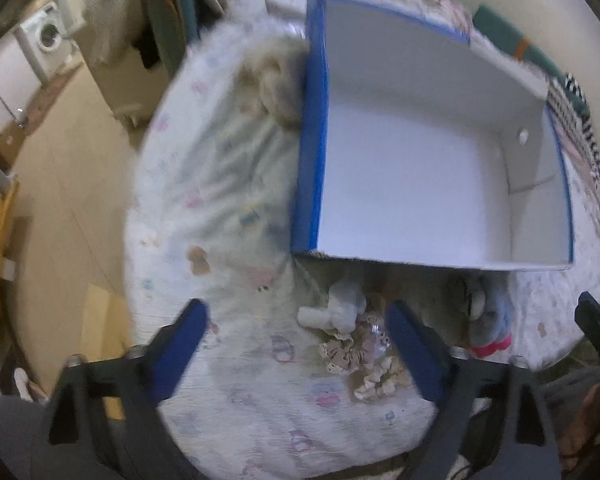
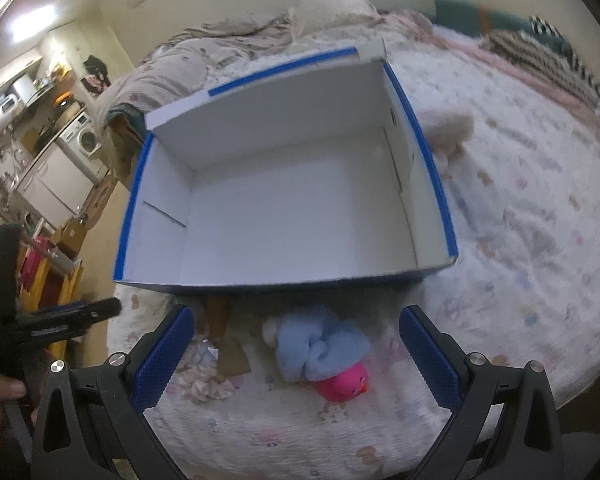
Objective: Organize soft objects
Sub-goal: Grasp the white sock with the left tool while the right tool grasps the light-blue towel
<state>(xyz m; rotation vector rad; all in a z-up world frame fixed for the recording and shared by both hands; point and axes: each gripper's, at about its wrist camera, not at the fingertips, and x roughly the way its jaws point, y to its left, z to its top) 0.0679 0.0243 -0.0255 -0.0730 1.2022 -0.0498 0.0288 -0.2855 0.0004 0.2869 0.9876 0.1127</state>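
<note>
While both hovered over the bed (image 2: 520, 240), the left gripper (image 1: 296, 344) stood with its jaws apart and empty above a beige frilly scrunchie (image 1: 352, 354), and the right gripper (image 2: 296, 354) gaped, holding nothing, over a blue plush toy (image 2: 320, 350) and a pink one (image 2: 344, 386). Just beyond them sat the blue-edged box (image 2: 428, 152), white inside, with a cream plush (image 2: 450, 128) against its far outer wall.
</note>
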